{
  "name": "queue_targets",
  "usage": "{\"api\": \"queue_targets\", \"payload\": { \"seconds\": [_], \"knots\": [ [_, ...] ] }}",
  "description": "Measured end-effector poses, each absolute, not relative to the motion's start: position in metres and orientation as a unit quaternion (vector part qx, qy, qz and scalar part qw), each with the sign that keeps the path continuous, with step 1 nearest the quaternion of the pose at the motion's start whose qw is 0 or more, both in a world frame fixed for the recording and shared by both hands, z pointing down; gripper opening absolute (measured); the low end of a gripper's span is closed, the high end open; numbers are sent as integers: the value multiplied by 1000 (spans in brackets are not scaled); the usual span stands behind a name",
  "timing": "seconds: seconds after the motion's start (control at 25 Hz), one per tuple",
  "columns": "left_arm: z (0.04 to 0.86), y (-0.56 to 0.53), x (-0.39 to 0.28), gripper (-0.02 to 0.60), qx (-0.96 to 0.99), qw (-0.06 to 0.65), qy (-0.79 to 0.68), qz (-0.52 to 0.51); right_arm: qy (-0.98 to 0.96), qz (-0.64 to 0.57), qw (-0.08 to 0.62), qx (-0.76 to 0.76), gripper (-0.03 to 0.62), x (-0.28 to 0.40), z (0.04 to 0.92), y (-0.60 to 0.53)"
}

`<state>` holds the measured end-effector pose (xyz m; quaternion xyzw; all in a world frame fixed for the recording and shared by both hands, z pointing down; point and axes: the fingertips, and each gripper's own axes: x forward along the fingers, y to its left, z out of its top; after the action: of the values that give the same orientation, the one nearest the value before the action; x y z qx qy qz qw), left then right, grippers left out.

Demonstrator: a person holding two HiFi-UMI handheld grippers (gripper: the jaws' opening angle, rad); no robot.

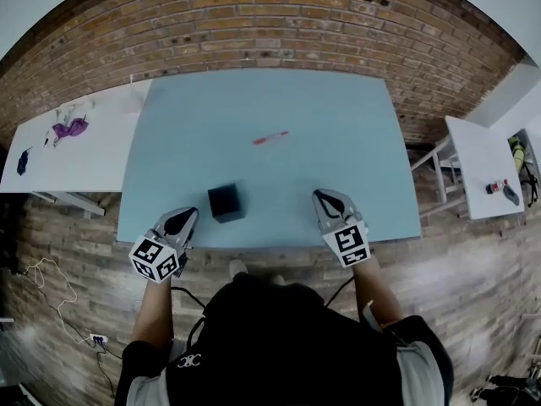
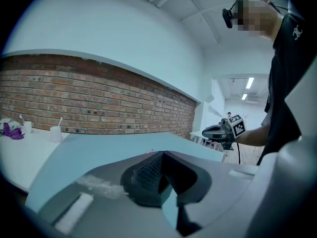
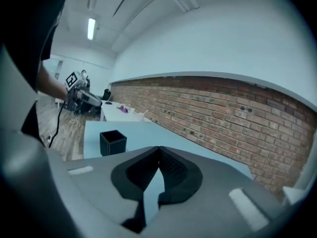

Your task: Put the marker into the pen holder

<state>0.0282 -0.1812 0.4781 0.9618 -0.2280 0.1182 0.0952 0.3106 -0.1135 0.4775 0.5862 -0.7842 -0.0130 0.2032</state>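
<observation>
Presently, from the head view, we are inspecting a blue table point(image 1: 254, 100) set against a brick wall point(image 1: 279, 24). The red marker point(image 1: 270, 138) is lying flat near the table's middle, at one o'clock of the holder point(image 1: 226, 202) and well apart from it. The holder, a dark open-topped cube, is standing upright near the front edge. The left gripper point(image 1: 184, 216) is sitting at the front edge, at eight o'clock of the holder and near it. The right gripper point(image 1: 323, 198) is sitting at three o'clock of the holder, farther off. In each gripper view we are seeing the jaws clenched tip to tip, grasping nothing. A white side table point(image 1: 76, 155) is standing at nine o'clock of the blue one.
</observation>
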Motion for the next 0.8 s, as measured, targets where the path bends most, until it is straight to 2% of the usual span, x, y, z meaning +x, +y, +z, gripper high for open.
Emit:
{"api": "queue_targets", "payload": {
  "seconds": [0.36,0.68,0.8],
  "knots": [
    [474,-204,25,5,964,101,-231,85,-810,-78,385,436,8,306,499,-169],
    [487,-196,18,5,961,108,-239,93,-796,-102,471,367,11,312,513,-216],
    [490,-191,22,5,961,109,-235,94,-790,-110,490,351,35,314,511,-234]
  ]
}}
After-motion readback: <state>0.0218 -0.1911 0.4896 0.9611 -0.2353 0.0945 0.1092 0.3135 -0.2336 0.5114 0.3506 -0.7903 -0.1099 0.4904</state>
